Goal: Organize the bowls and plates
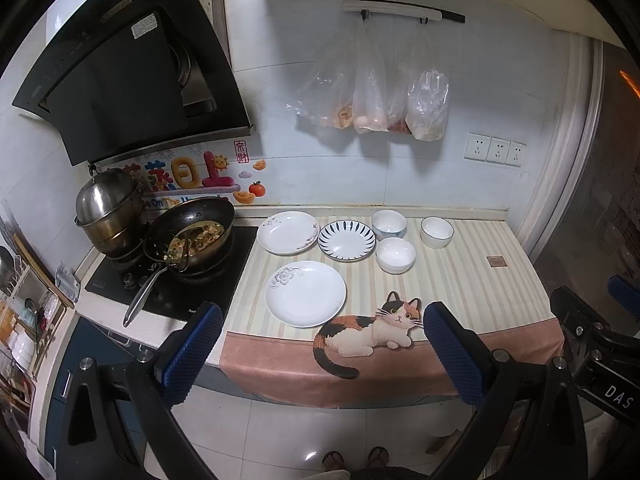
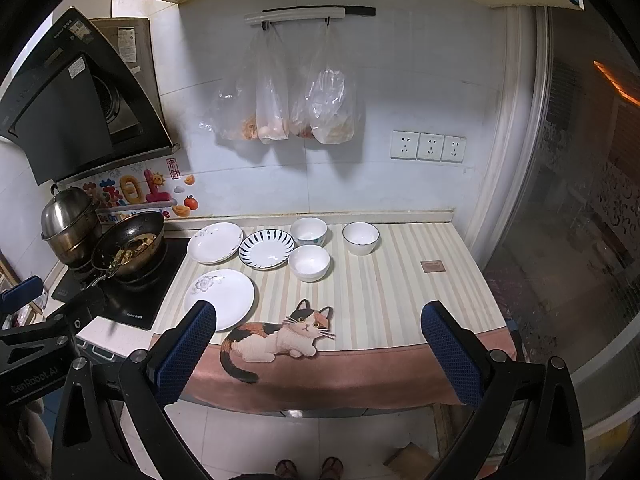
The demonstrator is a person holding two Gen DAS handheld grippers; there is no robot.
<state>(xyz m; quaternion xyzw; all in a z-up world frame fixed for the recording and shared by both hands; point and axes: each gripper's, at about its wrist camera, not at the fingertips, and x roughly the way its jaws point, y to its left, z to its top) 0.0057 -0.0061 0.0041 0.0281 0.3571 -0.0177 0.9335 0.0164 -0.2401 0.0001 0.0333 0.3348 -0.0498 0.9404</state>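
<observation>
On the striped cat cloth lie three plates and three bowls. A white flower-print plate sits nearest. Behind it are a second floral plate and a blue-striped plate. A bowl with blue pattern, a plain white bowl and a dark-rimmed white bowl stand to the right. My left gripper and right gripper hover open and empty before the counter's front edge.
A wok with food and a ladle, and a steel steamer pot, sit on the black hob at left under a range hood. Plastic bags hang on the wall. A sliding door bounds the right. A person's sandalled feet show below.
</observation>
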